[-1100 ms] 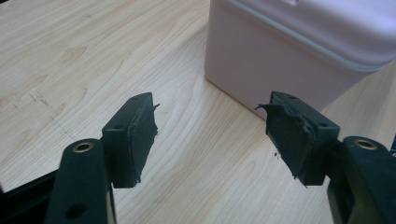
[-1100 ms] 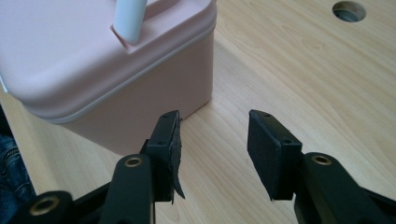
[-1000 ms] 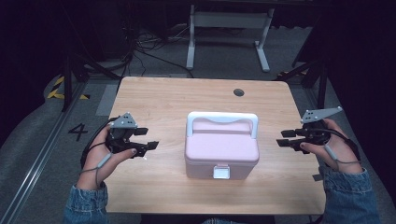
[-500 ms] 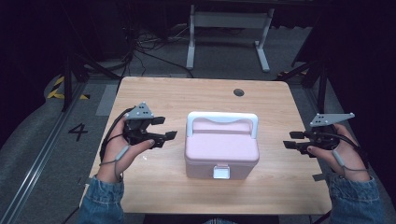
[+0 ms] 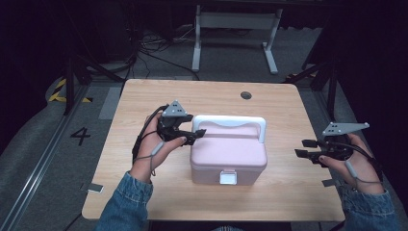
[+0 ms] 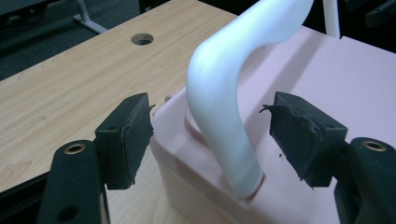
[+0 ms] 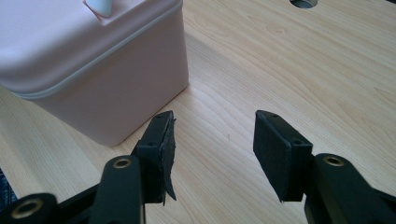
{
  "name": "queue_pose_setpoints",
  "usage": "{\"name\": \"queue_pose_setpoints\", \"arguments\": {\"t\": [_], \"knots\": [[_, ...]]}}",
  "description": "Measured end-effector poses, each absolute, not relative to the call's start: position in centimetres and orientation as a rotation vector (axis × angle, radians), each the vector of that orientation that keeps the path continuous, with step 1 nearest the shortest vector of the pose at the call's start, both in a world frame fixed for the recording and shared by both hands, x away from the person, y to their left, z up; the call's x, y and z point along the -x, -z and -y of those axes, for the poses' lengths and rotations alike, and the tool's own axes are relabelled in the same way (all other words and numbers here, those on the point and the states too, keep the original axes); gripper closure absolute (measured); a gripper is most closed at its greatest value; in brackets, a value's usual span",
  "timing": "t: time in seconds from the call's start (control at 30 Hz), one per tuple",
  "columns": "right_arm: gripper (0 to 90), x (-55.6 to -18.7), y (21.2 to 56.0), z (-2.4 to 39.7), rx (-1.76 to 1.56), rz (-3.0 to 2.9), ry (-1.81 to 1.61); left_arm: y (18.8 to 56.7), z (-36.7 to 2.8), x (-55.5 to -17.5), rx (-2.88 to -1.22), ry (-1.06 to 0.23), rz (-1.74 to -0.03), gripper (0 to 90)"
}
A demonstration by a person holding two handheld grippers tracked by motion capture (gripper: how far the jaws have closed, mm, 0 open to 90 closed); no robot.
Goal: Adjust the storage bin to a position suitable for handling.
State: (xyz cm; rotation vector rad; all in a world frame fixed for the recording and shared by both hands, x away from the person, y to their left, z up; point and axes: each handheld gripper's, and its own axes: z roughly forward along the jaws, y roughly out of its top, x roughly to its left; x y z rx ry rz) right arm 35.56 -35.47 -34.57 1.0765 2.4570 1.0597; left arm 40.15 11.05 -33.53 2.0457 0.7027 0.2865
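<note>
While the pink box [image 5: 228, 154] sits closed near the middle of the table [image 5: 144, 192], its white latch facing the lower edge of the high view, the left tool [image 5: 195, 134] has arrived at the box's upper-left corner. Its jaws have just been opening and now stand wide, set to either side of the white handle [image 6: 224, 116] where that handle curves down into the lid. In the left gripper view the handle's leg runs between the two black pads with a gap on each side, so nothing is gripped yet.

At the right of the high view, the right tool [image 5: 308, 149] hangs apart from the box's right wall. Its jaws have likewise just been opening and are wide, with only bare wood between them in the right gripper view, and the box's lower corner lies off to the upper left.

This looks like the approach step before taking hold of the box. Next, I judge, the left tool needs to close squarely on the handle's leg without sliding off its rounded surface. The right tool would have to cross the gap to steady or clasp the box.
</note>
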Motion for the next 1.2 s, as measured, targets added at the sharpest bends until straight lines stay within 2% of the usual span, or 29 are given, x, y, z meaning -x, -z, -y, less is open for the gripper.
{"name": "queue_pose_setpoints", "arguments": {"t": [0.17, 0.3, 0.37, 0.5, 0.8, 1.2], "knots": [[49.4, -35.3, 34.9, 35.6, -1.088, -2.457, -1.046, 33.6, -9.9, -40.5, -2.058, -0.334, -0.684, 40.3], [49.4, -35.2, 35.1, 35.8, -1.095, -2.455, -1.043, 33.2, -9.3, -40.5, -2.069, -0.369, -0.648, 57.2], [49.4, -35.1, 35.0, 35.9, -1.101, -2.45, -1.044, 33.1, -9.1, -40.4, -2.094, -0.418, -0.637, 60.9], [49.0, -34.7, 34.6, 35.7, -1.077, -2.444, -1.075, 32.7, -9.2, -40.2, -2.058, -0.367, -0.612, 69.7], [48.4, -34.3, 34.0, 35.5, -1.06, -2.428, -1.088, 32.1, -9.1, -39.6, -2.074, -0.373, -0.596, 69.9], [48.3, -33.8, 33.4, 35.7, -1.042, -2.396, -1.121, 30.6, -10.1, -40.3, -2.006, -0.276, -0.594, 70.9]]}}
